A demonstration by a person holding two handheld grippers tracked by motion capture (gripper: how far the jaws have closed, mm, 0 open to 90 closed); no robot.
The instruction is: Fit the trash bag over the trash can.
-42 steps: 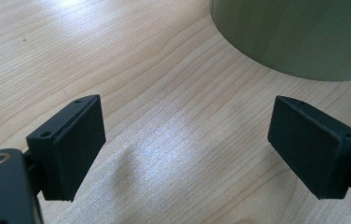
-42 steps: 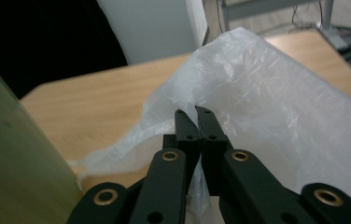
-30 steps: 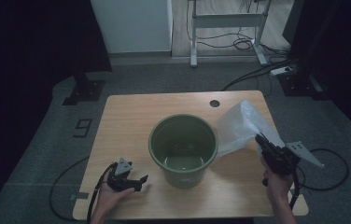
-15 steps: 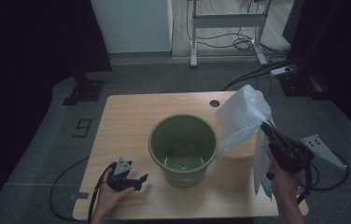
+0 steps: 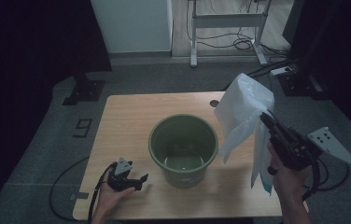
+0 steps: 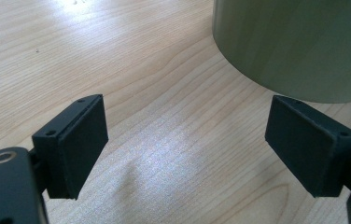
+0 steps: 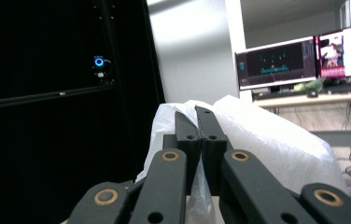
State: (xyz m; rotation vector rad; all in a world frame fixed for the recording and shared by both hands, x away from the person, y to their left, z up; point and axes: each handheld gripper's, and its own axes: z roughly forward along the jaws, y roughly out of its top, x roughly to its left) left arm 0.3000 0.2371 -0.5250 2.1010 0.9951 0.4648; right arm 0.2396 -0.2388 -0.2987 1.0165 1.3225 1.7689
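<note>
A green bucket (image 5: 183, 148) stands upright in the middle of the wooden table (image 5: 127, 116), and its wall (image 6: 295, 42) rises just beyond my left gripper. My right gripper (image 5: 263, 117), held up at the right of the bucket, is shut on a white plastic bag (image 5: 241, 109) that hangs off the table, draping down to the right of the bucket. In the right gripper view the two jaws meet with the bag (image 7: 276, 144) pinched between them. My left gripper (image 5: 142, 179) rests on the table near the front left, open, nothing between its pads (image 6: 78, 142).
A dark round hole (image 5: 214, 103) sits in the table's far edge. Behind the table stand a white cabinet (image 5: 131, 23) and a metal desk frame (image 5: 225, 21) with cables on the floor. Monitors (image 7: 276, 63) glow on a desk beyond the bag.
My right gripper has risen with the bag, lifting it off the table until it hangs free beside the bucket. The left gripper has stayed put.
</note>
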